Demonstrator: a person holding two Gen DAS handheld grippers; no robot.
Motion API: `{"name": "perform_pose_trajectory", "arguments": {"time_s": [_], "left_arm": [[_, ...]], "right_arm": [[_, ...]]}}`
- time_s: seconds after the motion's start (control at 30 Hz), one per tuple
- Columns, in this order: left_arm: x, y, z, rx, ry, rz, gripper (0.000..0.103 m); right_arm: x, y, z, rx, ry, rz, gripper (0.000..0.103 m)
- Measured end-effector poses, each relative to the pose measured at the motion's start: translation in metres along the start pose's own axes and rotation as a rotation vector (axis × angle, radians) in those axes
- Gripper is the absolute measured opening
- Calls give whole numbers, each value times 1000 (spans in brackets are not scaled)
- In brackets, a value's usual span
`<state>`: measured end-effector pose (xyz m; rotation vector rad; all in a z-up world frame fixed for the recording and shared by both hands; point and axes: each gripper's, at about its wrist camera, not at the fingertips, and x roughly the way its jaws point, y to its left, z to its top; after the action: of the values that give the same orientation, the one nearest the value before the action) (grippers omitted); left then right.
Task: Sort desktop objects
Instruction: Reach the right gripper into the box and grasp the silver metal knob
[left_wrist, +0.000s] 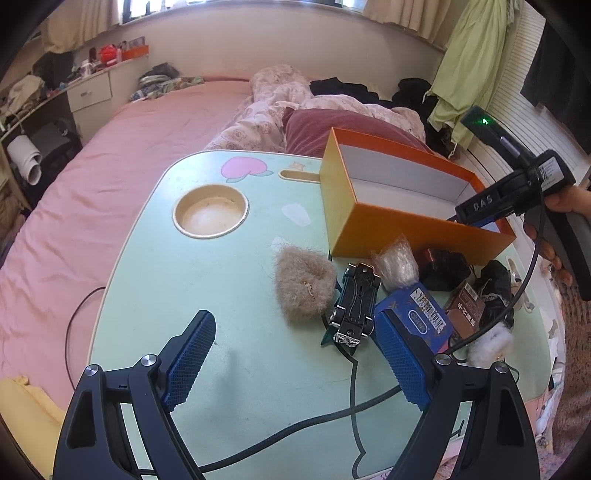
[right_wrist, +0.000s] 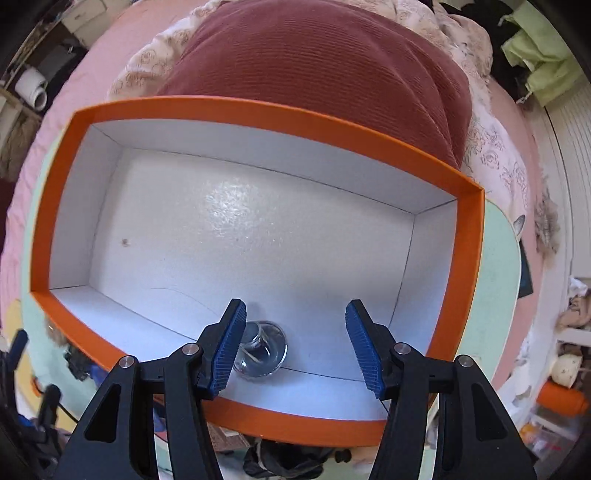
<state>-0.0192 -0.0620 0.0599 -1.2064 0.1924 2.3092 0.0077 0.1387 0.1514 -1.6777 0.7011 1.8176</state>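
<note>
An orange box (left_wrist: 388, 225) with a white inside stands at the far right of the green lap table (left_wrist: 207, 280). My right gripper (right_wrist: 295, 343) is open over the box (right_wrist: 258, 110), with a small clear glass piece (right_wrist: 264, 350) lying on the box floor beside the left finger. My left gripper (left_wrist: 295, 354) is open and empty above the table, near a fluffy beige pouch (left_wrist: 303, 284), a black toy car (left_wrist: 356, 302) and a blue packet (left_wrist: 424, 314). The right gripper also shows in the left wrist view, its tip inside the box (left_wrist: 476, 212).
A clear plastic wrap (left_wrist: 395, 264), black items (left_wrist: 445, 269), a brown packet (left_wrist: 465, 308) and white fluff (left_wrist: 489, 343) lie in front of the box. A black cable (left_wrist: 332, 417) crosses the table. A round cup recess (left_wrist: 210, 212) sits far left. The bed surrounds the table.
</note>
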Motion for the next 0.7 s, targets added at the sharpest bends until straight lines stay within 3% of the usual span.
{"name": "perform_pose_trajectory", "arguments": {"time_s": [0.03,0.07,0.17,0.3,0.43,0.5,0.53,0.67,0.7], "left_arm": [[0,0,0,2,-2,2,88],[0,-1,0,5,-4,7,88],[0,-1,0,10,-2,11,88],[-1,-2,1,14,-1,2,88],[-1,-4,0,21,1,1,88],[0,-5,-1,24,5,0,88],[0,-5,-1,26,6,0,88],[2,-7,-2,35,9,1,88],[2,-7,-2,36,10,-1,88]], "right_arm": [[0,3,-2,-19,-5,-29,48],[0,9,-4,-56,-12,-82,33],[-1,20,-10,-124,-23,-103,8],[-9,17,-13,-113,-54,-100,6],[-35,4,-15,-58,-103,-34,6],[-46,0,-17,-49,-80,30,19],[-51,-1,-19,-52,-64,55,32],[-57,5,-20,-28,-20,63,50],[-53,5,-19,-33,4,58,51]]}}
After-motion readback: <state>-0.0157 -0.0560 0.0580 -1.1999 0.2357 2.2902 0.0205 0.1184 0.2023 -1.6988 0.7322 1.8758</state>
